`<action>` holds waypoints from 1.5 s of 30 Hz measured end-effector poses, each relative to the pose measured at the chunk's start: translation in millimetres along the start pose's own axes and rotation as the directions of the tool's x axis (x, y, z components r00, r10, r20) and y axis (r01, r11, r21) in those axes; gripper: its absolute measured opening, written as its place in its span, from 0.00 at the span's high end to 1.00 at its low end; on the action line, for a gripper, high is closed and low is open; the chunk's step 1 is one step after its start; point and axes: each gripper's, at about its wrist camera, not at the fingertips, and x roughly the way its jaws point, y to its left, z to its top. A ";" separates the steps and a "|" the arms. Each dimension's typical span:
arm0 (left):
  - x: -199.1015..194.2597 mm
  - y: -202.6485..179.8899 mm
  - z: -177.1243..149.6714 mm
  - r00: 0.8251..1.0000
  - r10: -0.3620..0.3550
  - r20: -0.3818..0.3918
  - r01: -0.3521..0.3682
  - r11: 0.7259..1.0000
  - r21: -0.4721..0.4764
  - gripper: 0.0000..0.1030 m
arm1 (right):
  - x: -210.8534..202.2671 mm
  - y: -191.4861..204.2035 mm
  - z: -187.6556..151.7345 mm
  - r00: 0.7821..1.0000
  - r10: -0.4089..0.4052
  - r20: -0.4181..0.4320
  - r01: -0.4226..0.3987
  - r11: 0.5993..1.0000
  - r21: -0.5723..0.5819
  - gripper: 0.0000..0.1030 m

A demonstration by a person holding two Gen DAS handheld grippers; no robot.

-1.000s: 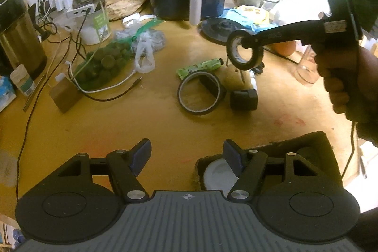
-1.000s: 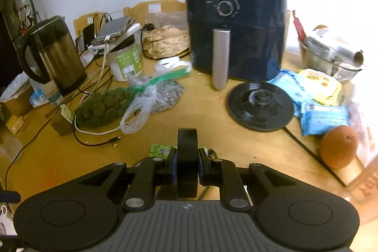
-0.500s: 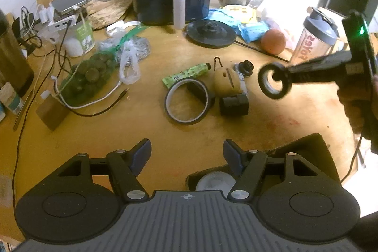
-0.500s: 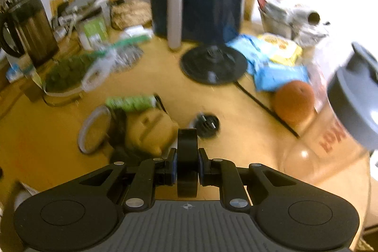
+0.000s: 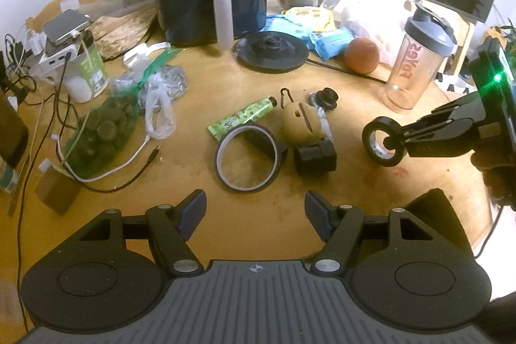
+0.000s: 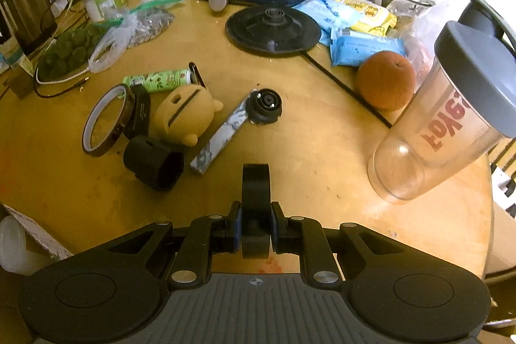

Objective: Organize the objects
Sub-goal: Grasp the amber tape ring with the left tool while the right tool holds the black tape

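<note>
The right gripper (image 6: 255,226) is clamped on a black tape roll (image 6: 255,182), held on edge above the wooden table (image 6: 306,150). In the left wrist view that roll (image 5: 383,141) sits at 3 o'clock of the amber tape ring (image 5: 246,157). The left gripper (image 5: 255,213) has its fingers spread apart, holding nothing. A shaker bottle (image 6: 451,105) stands at 2 o'clock of the held roll, an orange (image 6: 385,80) beside it.

Red lettering ran down the clear shaker bottle (image 6: 451,124), beside the orange (image 6: 385,80); it appeared mirrored and partly hidden, and I could not make out a word. Print on the yellow packet (image 6: 371,13) behind the orange was too small to read.
</note>
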 end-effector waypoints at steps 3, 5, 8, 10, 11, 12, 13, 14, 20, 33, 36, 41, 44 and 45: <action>6.9 0.4 3.1 1.000 -0.005 -0.003 0.005 1.000 0.015 0.35 | -0.5 -1.9 -2.1 1.000 0.004 -0.013 -0.004 1.000 0.010 0.81; 11.6 0.5 4.5 1.000 -0.009 -0.007 0.009 1.000 0.025 0.35 | -1.2 -3.0 -3.7 1.000 0.007 -0.013 -0.007 1.000 0.014 0.81; 17.9 0.6 7.0 1.000 -0.015 -0.010 0.015 0.999 0.042 0.35 | -2.3 -3.9 -6.9 1.000 0.009 -0.008 -0.009 1.000 0.023 0.81; 21.7 1.0 8.9 1.000 -0.021 -0.010 0.022 0.998 0.053 0.35 | -2.5 -4.1 -7.7 1.000 0.012 -0.007 -0.012 0.999 0.030 0.81; 23.7 1.1 9.7 1.000 -0.024 -0.012 0.025 0.998 0.057 0.36 | -3.2 -4.9 -8.3 1.000 0.015 -0.006 -0.014 0.999 0.034 0.81; 26.1 1.4 10.6 1.000 -0.025 -0.015 0.026 0.998 0.061 0.36 | -4.1 -6.0 -8.8 1.000 0.020 -0.005 -0.020 0.999 0.038 0.81; 27.7 1.6 11.3 1.000 -0.026 -0.016 0.027 0.998 0.064 0.36 | -5.2 -7.5 -9.2 1.000 0.026 -0.002 -0.026 0.999 0.046 0.81; 29.3 1.7 11.9 0.999 -0.028 -0.016 0.029 0.997 0.067 0.36 | -7.1 -8.8 -10.1 1.000 0.029 0.002 -0.029 0.998 0.053 0.81; 41.7 1.0 14.9 0.998 -0.062 -0.019 0.064 0.994 0.087 0.38 | -22.3 -23.2 -17.2 0.999 0.028 0.028 -0.032 0.990 0.138 0.81; 85.8 -6.1 14.9 0.990 -0.107 -0.095 0.124 0.974 0.190 0.58 | -56.5 -47.0 -41.2 0.998 -0.019 0.053 0.005 0.966 0.258 0.81; 95.1 -8.6 15.7 0.987 -0.120 -0.109 0.141 0.967 0.214 0.62 | -61.8 -49.9 -46.0 0.998 -0.028 0.056 0.012 0.961 0.277 0.81; 108.3 -12.2 18.0 0.985 -0.117 -0.127 0.146 0.958 0.245 0.64 | -68.7 -54.0 -51.4 0.997 -0.042 0.062 0.020 0.951 0.308 0.81; 114.9 -13.4 20.0 0.984 -0.116 -0.133 0.147 0.956 0.255 0.65 | -72.1 -55.8 -53.9 0.997 -0.050 0.066 0.026 0.947 0.320 0.81; 117.9 -13.5 20.8 0.984 -0.114 -0.138 0.147 0.955 0.256 0.68 | -73.3 -55.9 -54.7 0.996 -0.052 0.068 0.028 0.946 0.323 0.81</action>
